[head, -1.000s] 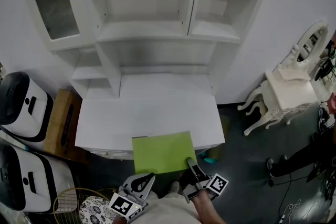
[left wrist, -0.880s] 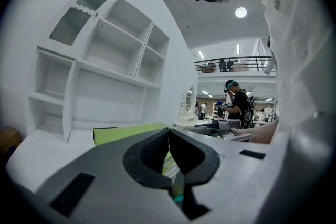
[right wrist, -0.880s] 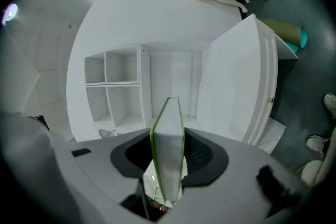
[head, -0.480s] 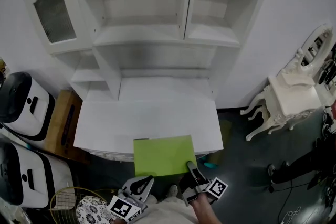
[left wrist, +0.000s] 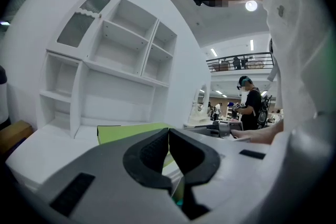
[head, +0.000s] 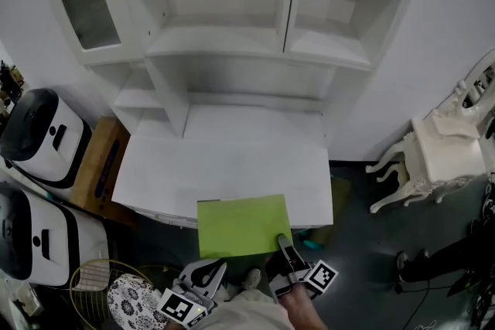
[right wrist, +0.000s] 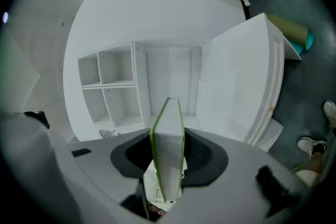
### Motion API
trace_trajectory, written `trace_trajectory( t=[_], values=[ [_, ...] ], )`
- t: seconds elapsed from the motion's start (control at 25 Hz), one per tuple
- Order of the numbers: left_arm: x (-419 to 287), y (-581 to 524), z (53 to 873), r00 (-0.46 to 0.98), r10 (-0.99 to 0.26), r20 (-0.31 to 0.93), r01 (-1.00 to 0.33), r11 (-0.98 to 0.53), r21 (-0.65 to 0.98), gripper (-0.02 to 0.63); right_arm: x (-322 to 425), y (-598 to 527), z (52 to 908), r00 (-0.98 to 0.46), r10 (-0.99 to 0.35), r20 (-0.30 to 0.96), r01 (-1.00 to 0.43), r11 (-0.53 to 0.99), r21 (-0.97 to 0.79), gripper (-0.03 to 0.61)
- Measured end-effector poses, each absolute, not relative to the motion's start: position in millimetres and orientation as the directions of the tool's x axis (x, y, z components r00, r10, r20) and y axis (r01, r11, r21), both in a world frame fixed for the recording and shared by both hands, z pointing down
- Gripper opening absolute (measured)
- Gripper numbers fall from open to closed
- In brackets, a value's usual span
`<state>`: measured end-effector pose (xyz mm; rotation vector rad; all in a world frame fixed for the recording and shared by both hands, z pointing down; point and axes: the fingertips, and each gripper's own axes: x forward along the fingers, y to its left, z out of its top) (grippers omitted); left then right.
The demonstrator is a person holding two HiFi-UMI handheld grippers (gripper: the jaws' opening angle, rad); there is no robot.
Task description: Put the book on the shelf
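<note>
A lime-green book (head: pixel 242 226) lies flat in the air, its far edge over the front edge of the white desk (head: pixel 224 166). My right gripper (head: pixel 284 246) is shut on its near right corner. In the right gripper view the book (right wrist: pixel 168 155) stands edge-on between the jaws, which are clamped on both covers. My left gripper (head: pixel 205 273) hangs just below the book's near left side, shut and holding nothing. In the left gripper view its tips (left wrist: pixel 168 132) meet, with the book (left wrist: pixel 128 131) behind them. The empty white shelf unit (head: pixel 224 50) rises behind the desk.
Two white and black machines (head: pixel 35 137) and a cardboard box (head: pixel 104 166) stand left of the desk. A wire basket (head: pixel 91 284) sits at the bottom left. A white ornate side table (head: pixel 441 151) stands right. A glass cabinet door (head: pixel 81 0) is top left.
The book and both grippers have edged forward, so the book's far edge reaches a little further over the desk front. The head view has shifted slightly.
</note>
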<state>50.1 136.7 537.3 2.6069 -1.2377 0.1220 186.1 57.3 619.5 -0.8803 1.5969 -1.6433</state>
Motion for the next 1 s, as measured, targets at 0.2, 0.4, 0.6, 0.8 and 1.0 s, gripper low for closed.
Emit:
trace_trajectory(
  t=[0.2,0.4,0.6,0.8,1.0],
  values=[
    [43.4,130.7,540.4,0.632,-0.754,0.183,-0.775,-0.603,0.192,0.011,178.2,46.1,616.4,-0.557,-0.83,0.002,0.01,-0.01,-1.0,0.147],
    [33.8,112.9,542.9,0.652,-0.737,0.179,-0.758,-0.626,0.181,0.011,167.5,33.8,617.3,-0.549,-0.836,0.008,-0.003,-0.008,-1.0,0.147],
    [18.9,82.1,540.3,0.681,-0.712,0.17,-0.732,-0.659,0.171,0.011,158.0,11.9,613.6,-0.511,-0.859,0.02,-0.016,-0.013,-1.0,0.147],
    [-0.1,46.2,535.9,0.709,-0.686,0.166,-0.705,-0.691,0.158,0.011,145.8,-16.9,610.4,-0.468,-0.884,0.024,-0.002,-0.026,-1.0,0.147],
    [-23.4,14.1,530.9,0.723,-0.673,0.153,-0.69,-0.708,0.149,0.011,130.3,-42.8,607.1,-0.437,-0.899,0.036,-0.018,-0.032,-0.999,0.147]
  ],
)
